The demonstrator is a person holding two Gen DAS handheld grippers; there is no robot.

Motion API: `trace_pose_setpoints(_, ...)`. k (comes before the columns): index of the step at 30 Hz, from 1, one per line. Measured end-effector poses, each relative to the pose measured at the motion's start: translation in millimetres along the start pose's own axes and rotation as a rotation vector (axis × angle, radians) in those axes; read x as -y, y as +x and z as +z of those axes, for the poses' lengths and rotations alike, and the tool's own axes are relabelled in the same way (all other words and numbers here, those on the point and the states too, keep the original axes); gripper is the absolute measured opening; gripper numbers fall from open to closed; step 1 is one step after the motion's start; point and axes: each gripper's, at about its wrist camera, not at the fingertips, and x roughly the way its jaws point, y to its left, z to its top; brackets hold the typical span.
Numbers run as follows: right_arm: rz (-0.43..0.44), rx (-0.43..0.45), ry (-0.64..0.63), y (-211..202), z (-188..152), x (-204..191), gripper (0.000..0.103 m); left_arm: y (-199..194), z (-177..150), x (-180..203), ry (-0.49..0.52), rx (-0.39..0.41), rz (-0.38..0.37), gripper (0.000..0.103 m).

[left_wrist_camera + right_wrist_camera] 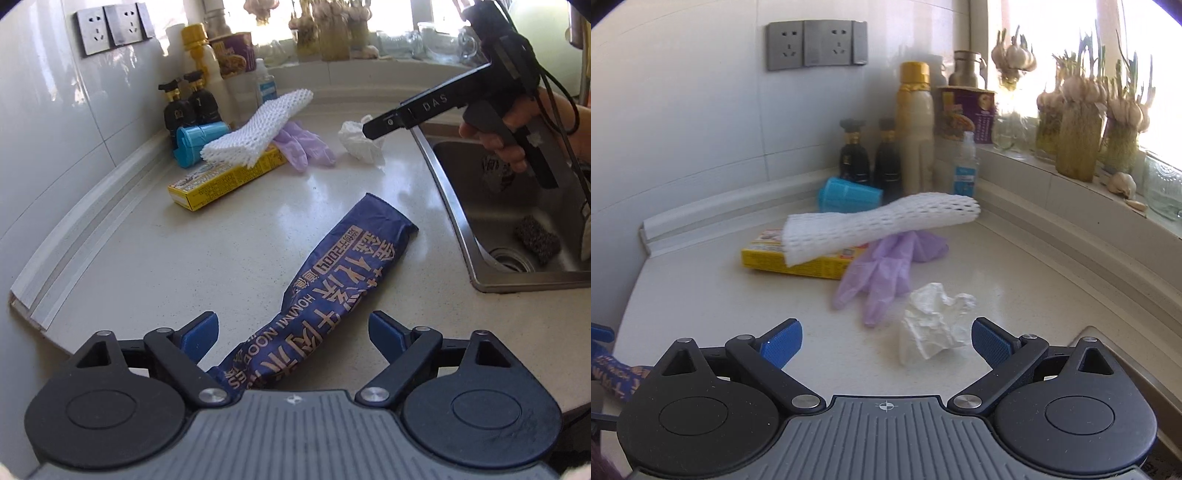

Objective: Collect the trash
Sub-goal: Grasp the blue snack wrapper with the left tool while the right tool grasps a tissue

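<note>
Sink [476, 206] left view only | garlic [1123, 110] right view only

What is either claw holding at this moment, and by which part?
Nothing is held. The left claw is open around the blue noodle wrapper, and the right claw is open near the crumpled tissue.

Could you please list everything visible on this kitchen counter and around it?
Dark blue noodle wrapper: 1, counter, between left gripper's fingers.
Crumpled white tissue: 1, counter, ahead of right gripper.
Purple rubber glove: 1, beside tissue.
White foam net sleeve: 1, lying over yellow box.
Yellow cardboard box: 1, counter.
Blue plastic cup: 1, tipped over by the wall.
Dark sauce bottles: 2, corner.
Gold-capped bottle: 1, corner.
Steel sink: 1, holds dark scrubber.
Sprouting garlic: several, windowsill.
Left gripper: open.
Right gripper: open.
</note>
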Motion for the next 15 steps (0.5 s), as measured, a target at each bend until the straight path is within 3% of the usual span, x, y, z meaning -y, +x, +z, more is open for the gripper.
trace_pose_setpoints(8, -0.042, -0.005, 0.069, 38.5, -6.5, 29.7, 0.099, 12.9, 0.6, -7.0, -0.01, -0.032, -0.026, 0.069)
trace_pose_setpoints(15, -0.058, 0.012, 0.087, 49.6, -11.9, 34.9, 0.095, 14.0, 3.4, -13.0, -0.057, -0.036, -0.059, 0.043)
